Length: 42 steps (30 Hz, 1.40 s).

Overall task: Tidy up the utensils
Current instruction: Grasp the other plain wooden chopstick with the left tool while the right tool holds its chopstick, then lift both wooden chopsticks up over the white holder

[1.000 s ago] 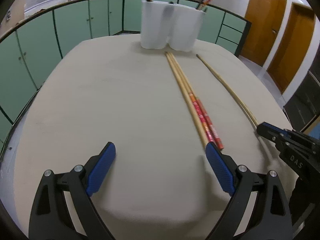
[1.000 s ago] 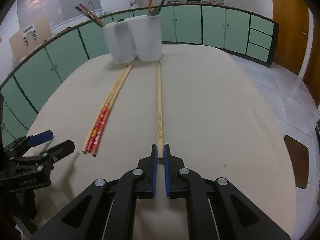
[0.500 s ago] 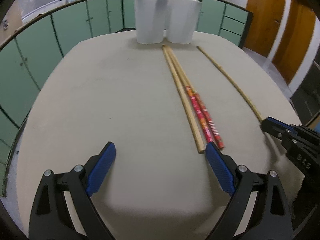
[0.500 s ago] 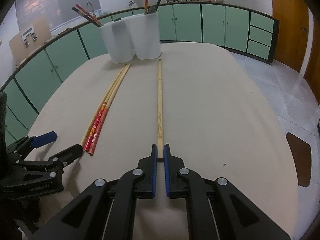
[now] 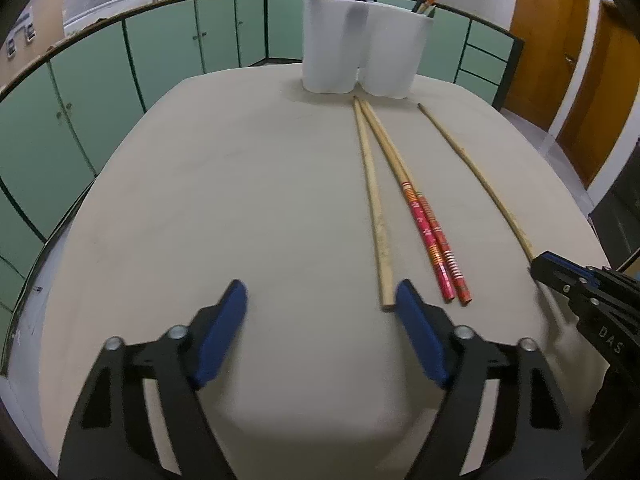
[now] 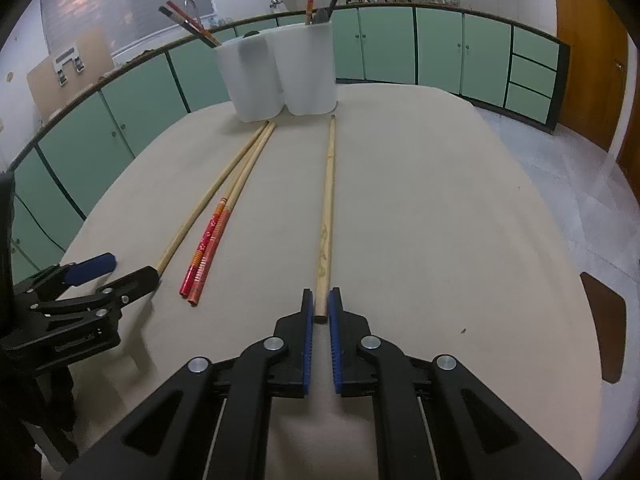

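The right gripper (image 6: pixel 320 312) pinched the near end of a plain chopstick (image 6: pixel 327 204) lying below the holder (image 6: pixel 280 74). The left gripper (image 5: pixel 320 300), closing, held nothing. Next, probably: lift it into the holder.

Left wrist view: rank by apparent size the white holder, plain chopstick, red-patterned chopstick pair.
1. white holder
2-3. plain chopstick and red-patterned chopstick pair look alike in length; no ranking. The holder stands farther away, so true sizes stay unsure.

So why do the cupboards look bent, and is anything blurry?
Left wrist view: the fisheye lens bows the green cupboards into an arc, and the left gripper looks smeared while its jaws are closing. Right wrist view: same curving, dark corners, soft shadows on the table.
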Motion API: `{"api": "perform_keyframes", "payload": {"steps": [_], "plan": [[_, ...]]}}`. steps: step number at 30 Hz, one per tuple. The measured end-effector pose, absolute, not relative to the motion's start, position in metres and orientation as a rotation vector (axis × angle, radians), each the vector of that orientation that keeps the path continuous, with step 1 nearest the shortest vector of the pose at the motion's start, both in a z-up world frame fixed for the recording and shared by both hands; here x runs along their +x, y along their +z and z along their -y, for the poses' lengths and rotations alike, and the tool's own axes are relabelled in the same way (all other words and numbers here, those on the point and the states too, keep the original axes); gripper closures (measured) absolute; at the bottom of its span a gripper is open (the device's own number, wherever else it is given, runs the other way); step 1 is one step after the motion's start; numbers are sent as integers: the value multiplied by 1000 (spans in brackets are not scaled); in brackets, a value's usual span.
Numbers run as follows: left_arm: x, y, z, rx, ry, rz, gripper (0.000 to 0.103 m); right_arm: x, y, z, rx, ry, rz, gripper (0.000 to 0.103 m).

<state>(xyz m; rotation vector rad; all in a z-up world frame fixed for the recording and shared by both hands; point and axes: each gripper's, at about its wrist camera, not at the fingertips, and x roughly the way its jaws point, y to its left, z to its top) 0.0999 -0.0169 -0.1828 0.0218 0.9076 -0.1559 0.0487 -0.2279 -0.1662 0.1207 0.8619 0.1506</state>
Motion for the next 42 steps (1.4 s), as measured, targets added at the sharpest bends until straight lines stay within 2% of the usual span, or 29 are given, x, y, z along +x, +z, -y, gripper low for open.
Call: {"api": "perform_keyframes", "payload": {"steps": [2, 5, 8, 10, 15, 27, 42], "plan": [[100, -183, 20, 32, -164, -907, 37, 49, -167, 229, 126, 153, -865, 95], [100, -183, 24, 36, -188, -901, 49, 50, -168, 228, 126, 156, -872, 94], [100, -183, 25, 39, -194, -896, 63, 51, -168, 230, 141, 166, -875, 94], [100, -183, 26, 44, -202, -893, 77, 51, -169, 232, 151, 170, -876, 94], [98, -184, 35, 61, -222, -895, 97, 50, -168, 229, 133, 161, -876, 95], [89, -169, 27, 54, -215, -863, 97, 46, -161, 229, 144, 153, -848, 96], [69, -83, 10, 43, -210, -647, 97, 36, -88, 239, 95, 147, -681, 96]]}}
